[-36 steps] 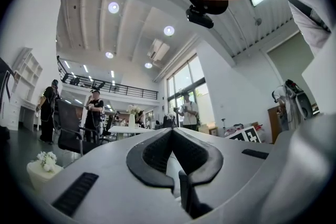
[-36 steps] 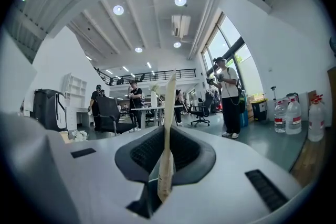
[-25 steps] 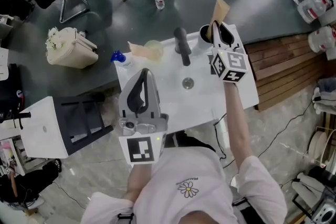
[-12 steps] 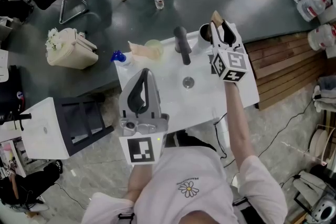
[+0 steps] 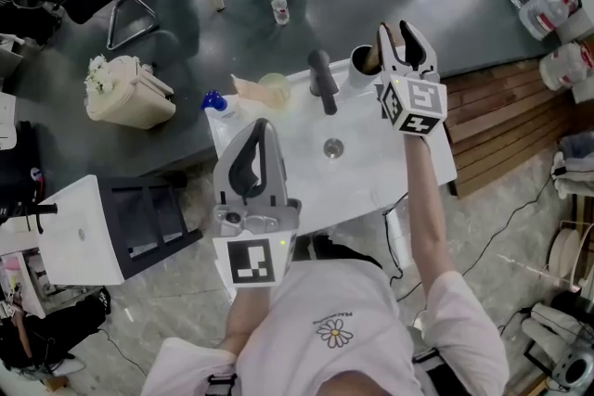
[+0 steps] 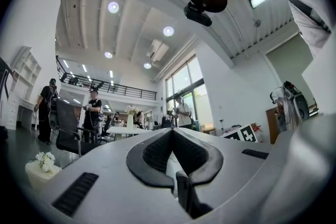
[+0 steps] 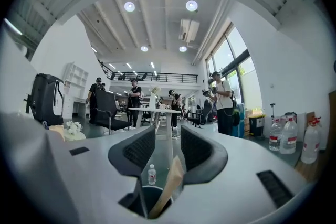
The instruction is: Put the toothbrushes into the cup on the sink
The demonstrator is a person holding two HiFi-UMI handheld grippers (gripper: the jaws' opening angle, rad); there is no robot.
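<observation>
Spanning the middle of the head view, the white sink counter [image 5: 297, 130] held everything. The left gripper [image 5: 257, 130] sat over its near edge, fingers closed on nothing, well apart from the task's things. The right gripper [image 5: 401, 40], much the nearer, hung at the far edge; its fingers had just been opening and stood wide, pressing on nothing. Just below it stood the dark round cup [image 5: 362, 60]. The slim tan toothbrush [image 7: 169, 183] rested inside that cup, its long axis leaning up toward the gap between the right fingers.
</observation>
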